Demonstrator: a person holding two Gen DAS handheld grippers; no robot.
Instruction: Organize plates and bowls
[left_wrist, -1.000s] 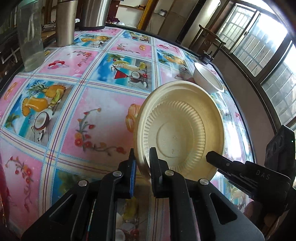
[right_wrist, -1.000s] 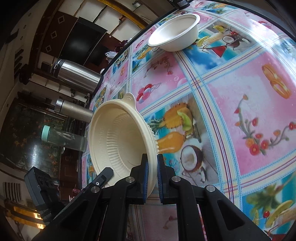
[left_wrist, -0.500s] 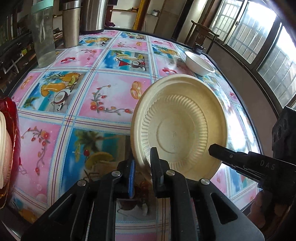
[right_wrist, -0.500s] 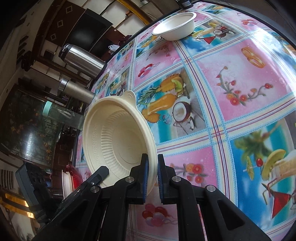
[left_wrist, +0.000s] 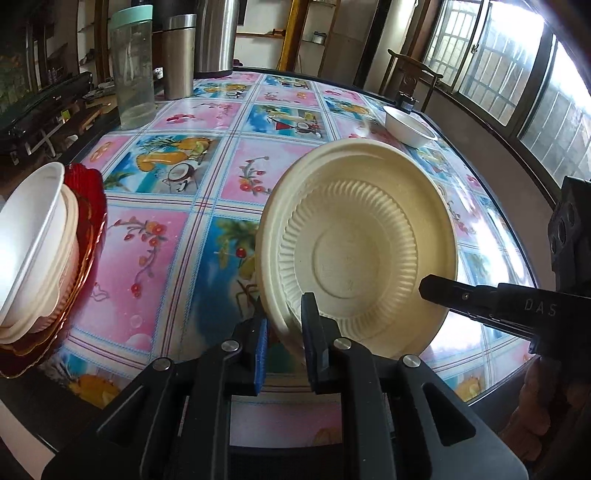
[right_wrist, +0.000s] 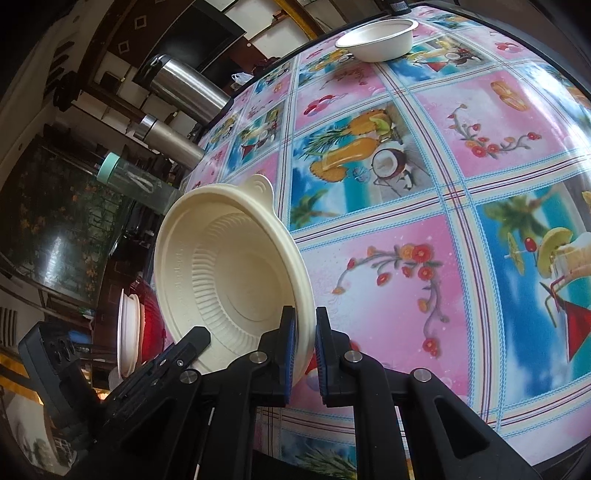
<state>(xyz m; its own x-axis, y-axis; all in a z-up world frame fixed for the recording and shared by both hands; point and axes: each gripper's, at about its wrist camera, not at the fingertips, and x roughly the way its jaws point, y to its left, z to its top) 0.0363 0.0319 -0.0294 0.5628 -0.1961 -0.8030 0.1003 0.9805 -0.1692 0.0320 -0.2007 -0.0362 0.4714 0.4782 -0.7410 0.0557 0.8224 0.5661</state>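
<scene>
Both grippers hold one cream bowl (left_wrist: 365, 251) by its rim, tilted on edge above the table. My left gripper (left_wrist: 284, 332) is shut on its near rim, underside facing the camera. My right gripper (right_wrist: 303, 354) is shut on the opposite rim; the bowl's ribbed inside (right_wrist: 229, 280) shows there. A stack of white and cream bowls (left_wrist: 33, 243) rests on a red plate (left_wrist: 92, 221) at the table's left edge. A small white bowl (left_wrist: 408, 125) sits at the far right, also seen in the right wrist view (right_wrist: 380, 40).
The table (left_wrist: 236, 173) has a pink and blue fruit-print cloth. A clear jar with a green lid (left_wrist: 133, 70), a steel flask (left_wrist: 179, 55) and a large steel kettle (left_wrist: 216, 37) stand at the far edge. A wooden chair (left_wrist: 413, 74) and windows lie behind.
Both grippers have carried the cream bowl back and to the left, toward the near table edge. The red plate with its bowl stack has come into view at left.
</scene>
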